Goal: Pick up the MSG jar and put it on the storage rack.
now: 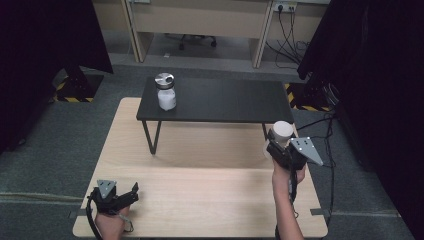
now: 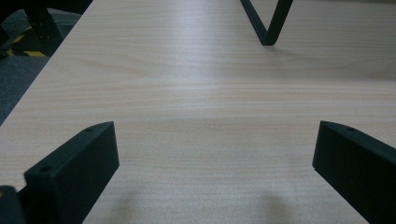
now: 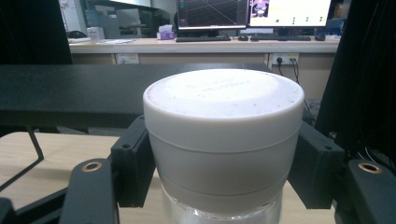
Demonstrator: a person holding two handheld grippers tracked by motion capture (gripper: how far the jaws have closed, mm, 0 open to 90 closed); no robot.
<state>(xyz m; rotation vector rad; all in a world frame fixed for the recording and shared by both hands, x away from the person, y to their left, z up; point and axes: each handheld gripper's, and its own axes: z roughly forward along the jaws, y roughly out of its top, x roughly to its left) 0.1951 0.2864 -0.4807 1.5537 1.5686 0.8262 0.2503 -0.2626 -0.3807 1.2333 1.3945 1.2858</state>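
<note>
The right gripper [image 1: 278, 141] has its jaws clamped on a white-lidded jar [image 3: 223, 135], held above the counter [image 1: 200, 200] near its right edge—just before the black shelf [image 1: 225, 100] (another jar [image 1: 165, 92] stands well left)—while the left gripper [image 1: 131, 191] rests, jaws apart.

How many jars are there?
2: a silver-lidded jar stands on the black shelf; a white-lidded jar is clamped in the right gripper, above the table.

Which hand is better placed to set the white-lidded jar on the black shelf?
Right: the right gripper already clamps the white-lidded jar beside the black shelf. The left gripper rests open, far off.
</note>
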